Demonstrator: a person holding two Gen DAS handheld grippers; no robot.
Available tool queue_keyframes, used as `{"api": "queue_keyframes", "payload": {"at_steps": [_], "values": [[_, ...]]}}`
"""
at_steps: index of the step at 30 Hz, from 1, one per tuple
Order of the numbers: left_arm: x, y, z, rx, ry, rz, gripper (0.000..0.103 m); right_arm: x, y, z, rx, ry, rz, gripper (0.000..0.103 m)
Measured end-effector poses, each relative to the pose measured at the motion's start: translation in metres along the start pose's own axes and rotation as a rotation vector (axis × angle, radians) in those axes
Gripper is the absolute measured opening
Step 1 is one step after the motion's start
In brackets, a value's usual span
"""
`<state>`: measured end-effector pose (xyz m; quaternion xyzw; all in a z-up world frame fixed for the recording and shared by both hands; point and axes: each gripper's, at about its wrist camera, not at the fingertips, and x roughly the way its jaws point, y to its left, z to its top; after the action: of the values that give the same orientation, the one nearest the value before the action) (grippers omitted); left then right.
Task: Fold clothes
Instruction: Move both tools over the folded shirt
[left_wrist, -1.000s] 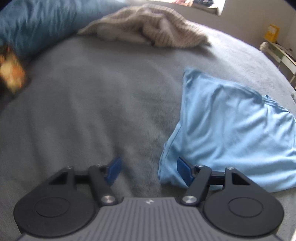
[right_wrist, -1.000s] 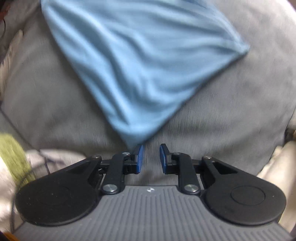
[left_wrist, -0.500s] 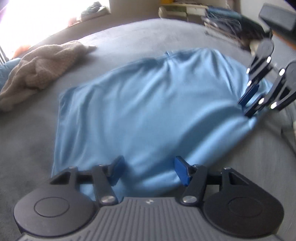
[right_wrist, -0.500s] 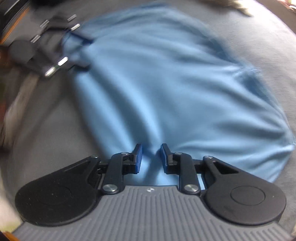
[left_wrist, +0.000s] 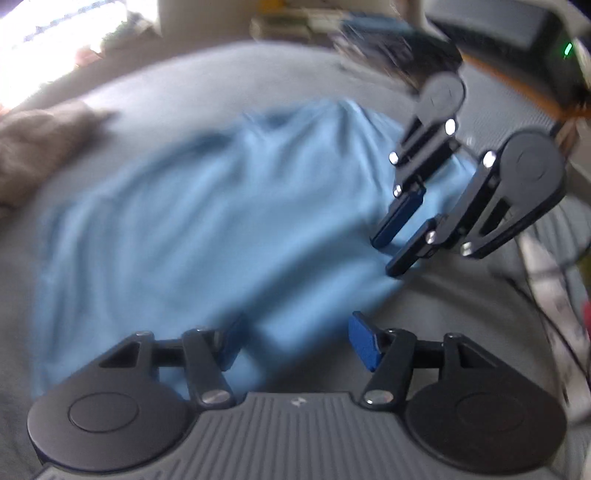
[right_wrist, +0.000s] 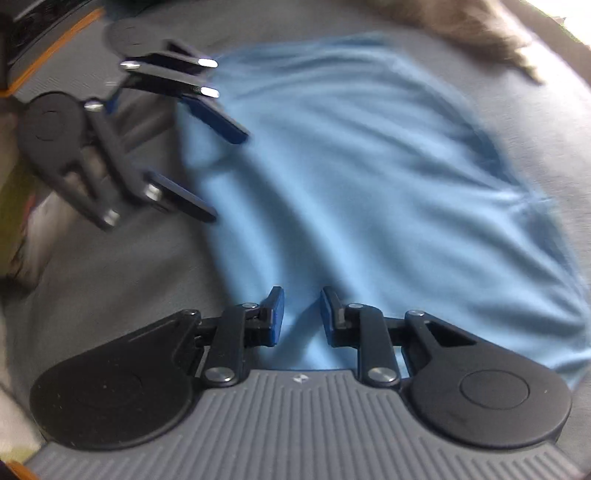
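The light blue garment (left_wrist: 207, 229) is spread flat on the grey bed (left_wrist: 207, 77), its long axis running from about 8 o'clock to 2 o'clock in the left wrist view. Its near hem is straddled by the left hand-held gripper (left_wrist: 295, 341), whose jaws are spread with nothing pinched. At 2 o'clock, the right hand-held gripper (left_wrist: 399, 251) is poised over the far end of the hem, jaws narrowly parted, not seen pressing cloth. Both ends appear equally reachable; a brown knit (left_wrist: 33, 147) is left at 10 o'clock.
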<state>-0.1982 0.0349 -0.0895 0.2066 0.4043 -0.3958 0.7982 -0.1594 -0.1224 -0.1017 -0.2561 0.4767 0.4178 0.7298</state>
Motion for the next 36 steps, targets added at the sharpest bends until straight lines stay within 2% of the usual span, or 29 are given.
{"api": "queue_keyframes", "payload": {"at_steps": [3,4,7,8,10,12,16,18,19,22,23,25,27,29,31,34,36], "values": [[-0.013,-0.007,-0.008,0.013,-0.014,-0.045,0.061,-0.004,0.026,-0.010,-0.103,0.023,0.102,0.019],[-0.016,-0.007,-0.006,0.019,-0.033,-0.042,0.062,-0.007,0.029,-0.011,-0.140,0.011,0.107,0.019],[-0.013,-0.005,0.008,0.010,-0.079,-0.021,0.063,-0.017,0.013,-0.008,-0.103,-0.046,0.021,0.019],[-0.009,-0.003,0.012,0.000,-0.083,-0.021,0.063,-0.019,0.002,-0.006,-0.054,-0.069,-0.016,0.019],[0.003,-0.003,0.014,-0.003,-0.064,-0.018,0.064,-0.016,-0.016,0.000,0.017,-0.097,-0.092,0.020],[0.013,-0.004,0.009,0.007,-0.014,-0.015,0.064,-0.004,-0.020,0.001,0.026,-0.078,-0.134,0.021],[0.002,-0.010,-0.009,0.021,0.003,-0.057,0.065,0.014,0.005,-0.014,-0.054,-0.004,-0.021,0.022],[-0.008,-0.010,-0.015,0.017,-0.010,-0.066,0.065,0.010,0.018,-0.020,-0.086,0.008,0.076,0.021],[-0.011,-0.009,-0.014,0.012,-0.024,-0.065,0.065,0.005,0.021,-0.018,-0.107,0.004,0.098,0.019],[-0.011,-0.002,-0.006,-0.021,-0.051,-0.044,0.065,-0.010,0.013,-0.007,-0.097,-0.048,0.021,0.020],[-0.010,0.000,-0.004,-0.034,-0.057,-0.036,0.065,-0.011,0.001,-0.003,-0.045,-0.069,-0.012,0.020],[-0.003,0.006,-0.005,-0.062,-0.034,-0.024,0.065,-0.013,-0.019,0.001,0.039,-0.092,-0.079,0.021],[0.000,0.009,-0.013,-0.083,-0.001,-0.017,0.065,-0.013,-0.023,-0.004,0.049,-0.075,-0.111,0.022],[-0.003,0.012,-0.021,-0.101,0.008,-0.025,0.065,-0.008,-0.014,-0.014,0.050,-0.036,-0.052,0.022],[-0.012,0.016,-0.025,-0.124,0.009,-0.036,0.065,-0.001,-0.004,-0.025,0.078,-0.003,0.064,0.022],[-0.032,0.025,-0.028,-0.162,-0.029,-0.020,0.065,-0.011,0.009,-0.036,0.063,-0.014,0.170,0.020],[-0.039,0.039,-0.029,-0.210,-0.053,0.019,0.065,-0.019,0.000,-0.040,0.092,-0.037,0.113,0.021]]}}
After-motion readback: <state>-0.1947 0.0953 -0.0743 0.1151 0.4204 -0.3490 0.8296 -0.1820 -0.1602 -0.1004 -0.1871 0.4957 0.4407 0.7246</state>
